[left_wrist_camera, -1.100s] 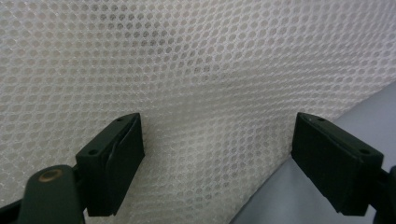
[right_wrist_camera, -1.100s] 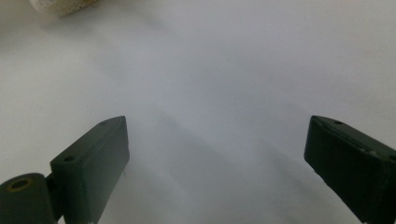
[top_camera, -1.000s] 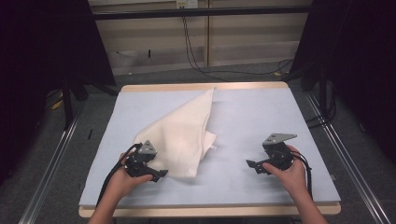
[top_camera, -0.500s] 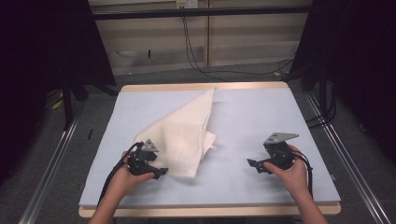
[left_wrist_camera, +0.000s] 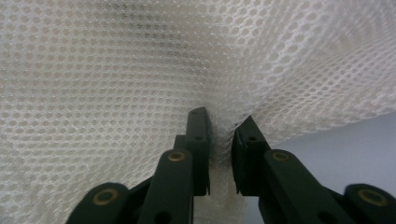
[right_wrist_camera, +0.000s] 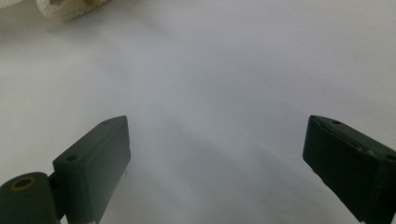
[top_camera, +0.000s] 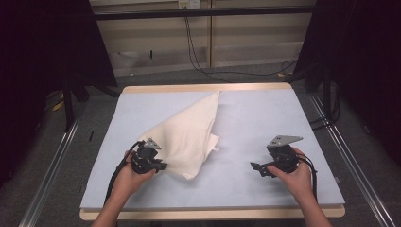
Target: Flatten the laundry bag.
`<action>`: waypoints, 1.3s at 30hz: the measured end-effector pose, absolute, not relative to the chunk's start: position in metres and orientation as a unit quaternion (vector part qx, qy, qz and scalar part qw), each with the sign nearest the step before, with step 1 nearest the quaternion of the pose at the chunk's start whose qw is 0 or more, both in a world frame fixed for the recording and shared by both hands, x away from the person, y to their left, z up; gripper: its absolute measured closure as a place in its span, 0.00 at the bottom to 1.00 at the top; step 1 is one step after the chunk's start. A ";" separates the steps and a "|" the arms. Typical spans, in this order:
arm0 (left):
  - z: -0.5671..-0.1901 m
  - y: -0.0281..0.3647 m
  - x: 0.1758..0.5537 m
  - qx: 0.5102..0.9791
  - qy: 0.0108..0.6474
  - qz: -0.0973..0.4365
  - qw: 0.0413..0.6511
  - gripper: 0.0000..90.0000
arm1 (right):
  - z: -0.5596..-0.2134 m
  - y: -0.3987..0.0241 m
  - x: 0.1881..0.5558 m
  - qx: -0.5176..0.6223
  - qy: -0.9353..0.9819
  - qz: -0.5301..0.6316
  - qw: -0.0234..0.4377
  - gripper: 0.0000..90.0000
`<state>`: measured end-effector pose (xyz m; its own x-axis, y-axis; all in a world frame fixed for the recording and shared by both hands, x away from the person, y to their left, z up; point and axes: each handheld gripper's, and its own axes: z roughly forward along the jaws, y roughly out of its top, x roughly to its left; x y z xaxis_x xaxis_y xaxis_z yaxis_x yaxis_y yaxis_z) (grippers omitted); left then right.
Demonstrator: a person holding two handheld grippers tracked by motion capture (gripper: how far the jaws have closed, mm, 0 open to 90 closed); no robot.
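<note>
Pale blue bench (top_camera: 246, 127) with a wooden edge, spread wide under everything. On it, left of centre, a cream mesh cloth (top_camera: 189, 137), bunched and folded into a rough triangle, its tip reaching toward the far edge, its broad end lying near the front left. At that near left corner of the cloth, the left gripper (top_camera: 158, 166), held in the left hand (top_camera: 127, 172), cable trailing back along the forearm. From the left gripper view, mesh (left_wrist_camera: 140, 70) draped across nearly the whole picture, a fold of it pinched between the two black fingers (left_wrist_camera: 198, 135), which have just been closing and now stand clenched on the cloth with only a narrow gap of fabric between them. Well apart to the right, the right gripper (top_camera: 257, 168) in the right hand (top_camera: 295, 175), resting low over bare bench, grey plate on top. From the right gripper view, fingers (right_wrist_camera: 100, 154) spread wide and released, nothing between them, with a small bit of the cloth (right_wrist_camera: 70, 7) far off at the upper left.
</note>
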<state>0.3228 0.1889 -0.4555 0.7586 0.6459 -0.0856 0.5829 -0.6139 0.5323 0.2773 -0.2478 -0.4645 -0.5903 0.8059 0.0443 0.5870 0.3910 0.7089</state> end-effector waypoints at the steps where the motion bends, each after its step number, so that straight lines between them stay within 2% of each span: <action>1: -0.454 0.190 0.323 0.898 0.343 0.055 0.270 0.89 | -0.464 -0.247 0.277 0.428 0.818 0.351 0.154 0.08; 8: -0.443 0.204 0.329 0.875 0.365 0.010 0.319 0.93 | -0.463 -0.244 0.277 0.416 0.823 0.354 0.158 0.08; 23: -0.422 0.219 0.334 0.840 0.385 0.016 0.383 0.93 | -0.463 -0.225 0.274 0.387 0.840 0.349 0.150 0.07; 31: -0.422 0.232 0.340 0.821 0.400 0.014 0.408 0.93 | -0.462 -0.223 0.274 0.384 0.841 0.353 0.144 0.07; 34: -0.428 0.227 0.339 0.835 0.381 0.012 0.398 0.90 | -0.462 -0.223 0.274 0.386 0.840 0.353 0.144 0.07; 39: -0.448 0.219 0.340 0.854 0.371 0.012 0.366 0.79 | -0.465 -0.222 0.274 0.386 0.843 0.346 0.142 0.07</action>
